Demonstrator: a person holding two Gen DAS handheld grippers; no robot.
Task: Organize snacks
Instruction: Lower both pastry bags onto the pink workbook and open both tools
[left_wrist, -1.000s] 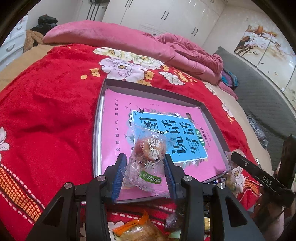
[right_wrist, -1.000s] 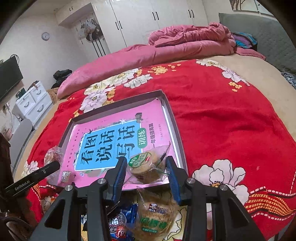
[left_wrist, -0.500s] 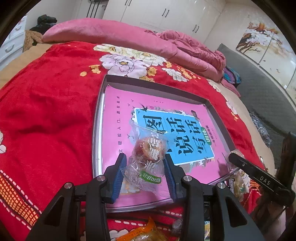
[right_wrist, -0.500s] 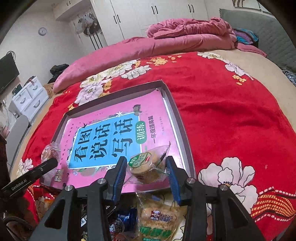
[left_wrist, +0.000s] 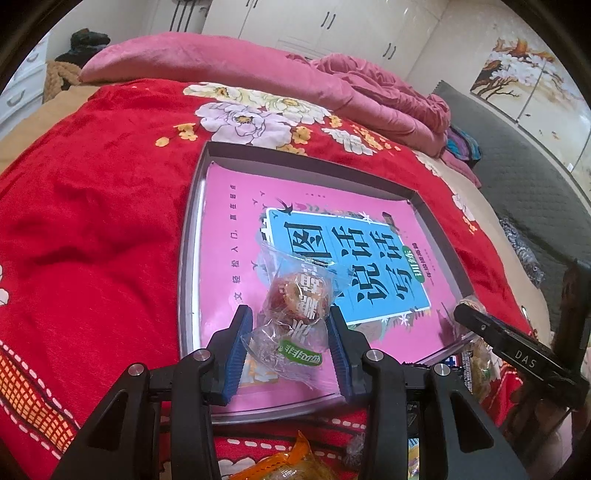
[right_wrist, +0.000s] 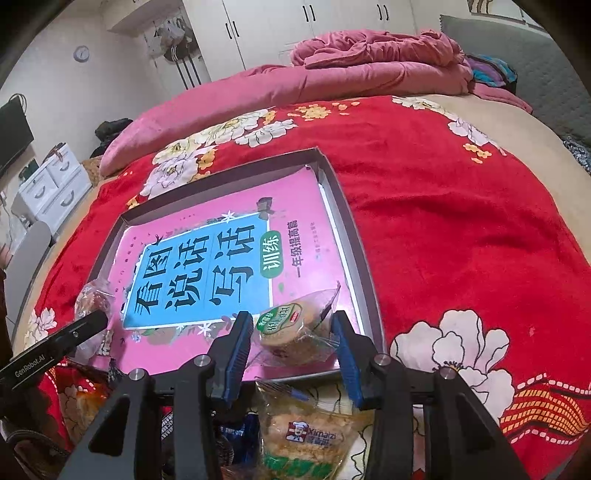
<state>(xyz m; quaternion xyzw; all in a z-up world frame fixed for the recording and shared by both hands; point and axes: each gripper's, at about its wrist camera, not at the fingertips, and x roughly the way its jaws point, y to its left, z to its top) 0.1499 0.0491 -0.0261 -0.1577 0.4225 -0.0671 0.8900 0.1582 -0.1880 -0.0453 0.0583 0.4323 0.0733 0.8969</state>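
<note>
My left gripper (left_wrist: 290, 325) is shut on a clear-wrapped reddish-brown pastry (left_wrist: 299, 295), held over the near left part of a grey tray (left_wrist: 188, 258). A pink book with a blue title panel (left_wrist: 332, 240) lies flat in that tray. My right gripper (right_wrist: 291, 332) is shut on a round cake with a green label (right_wrist: 284, 317) in clear wrap, over the near right corner of the tray (right_wrist: 354, 236). Each gripper shows at the edge of the other's view: the right one (left_wrist: 517, 354), the left one (right_wrist: 55, 347).
Loose snack packets lie on the red floral blanket (right_wrist: 461, 221) just in front of the tray: an orange one (left_wrist: 295, 465), a clear Ximaizi pack (right_wrist: 310, 435) and a blue one (right_wrist: 240, 439). A pink quilt (left_wrist: 258, 66) is piled at the bed's far side.
Both grippers still hold the same snacks over the tray's near edge. Only a slight drift of both views shows.
</note>
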